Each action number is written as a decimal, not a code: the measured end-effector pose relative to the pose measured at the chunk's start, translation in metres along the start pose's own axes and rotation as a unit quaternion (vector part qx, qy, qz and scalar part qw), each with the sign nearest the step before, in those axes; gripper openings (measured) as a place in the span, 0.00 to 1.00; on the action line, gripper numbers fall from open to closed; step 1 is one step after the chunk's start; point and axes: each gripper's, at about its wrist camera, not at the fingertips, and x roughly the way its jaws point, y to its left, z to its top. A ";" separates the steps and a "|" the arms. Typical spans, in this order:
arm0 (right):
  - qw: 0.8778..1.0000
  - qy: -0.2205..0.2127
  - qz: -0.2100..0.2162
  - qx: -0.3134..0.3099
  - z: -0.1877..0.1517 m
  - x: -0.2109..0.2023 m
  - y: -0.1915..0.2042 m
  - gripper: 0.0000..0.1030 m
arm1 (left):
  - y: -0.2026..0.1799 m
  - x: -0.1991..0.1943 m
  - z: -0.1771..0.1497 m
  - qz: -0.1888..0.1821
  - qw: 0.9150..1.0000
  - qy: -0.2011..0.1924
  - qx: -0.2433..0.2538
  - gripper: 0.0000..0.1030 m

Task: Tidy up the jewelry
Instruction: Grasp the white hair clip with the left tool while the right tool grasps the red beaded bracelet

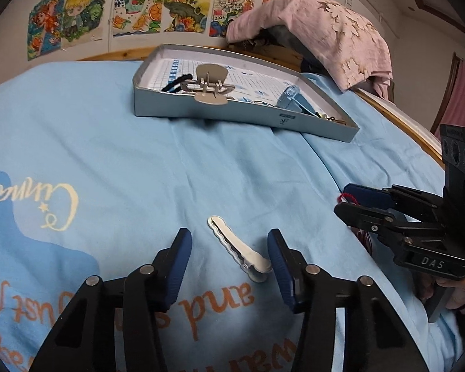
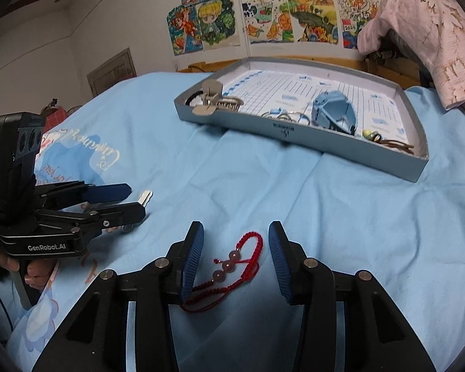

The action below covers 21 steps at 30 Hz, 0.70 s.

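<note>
A white scalloped hair clip lies on the blue cloth between the fingers of my open left gripper; its tip also shows in the right wrist view. A red cord bracelet with three pinkish beads lies between the fingers of my open right gripper. In the left wrist view the right gripper stands at the right, with a bit of red cord by its tips. The shallow grey-blue box further back holds a beige claw clip, a blue claw clip, a black hair tie and small rings.
The blue printed cloth covers the bed. A pink cloth drapes over something dark behind the box. A wooden bed edge runs at the right. Coloured drawings hang on the wall.
</note>
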 end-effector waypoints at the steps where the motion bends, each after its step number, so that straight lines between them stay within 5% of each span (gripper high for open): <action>1: 1.000 0.005 0.001 0.000 -0.001 0.002 0.000 0.33 | 0.000 0.001 -0.001 -0.003 1.000 0.003 0.001 0.44; 14: 0.999 0.021 0.005 0.030 -0.010 0.011 -0.006 0.32 | 0.001 0.014 -0.009 -0.001 1.000 0.023 0.005 0.30; 21: 0.999 0.023 0.003 0.040 -0.011 0.016 -0.009 0.18 | 0.001 0.015 -0.010 0.003 1.000 0.023 0.008 0.19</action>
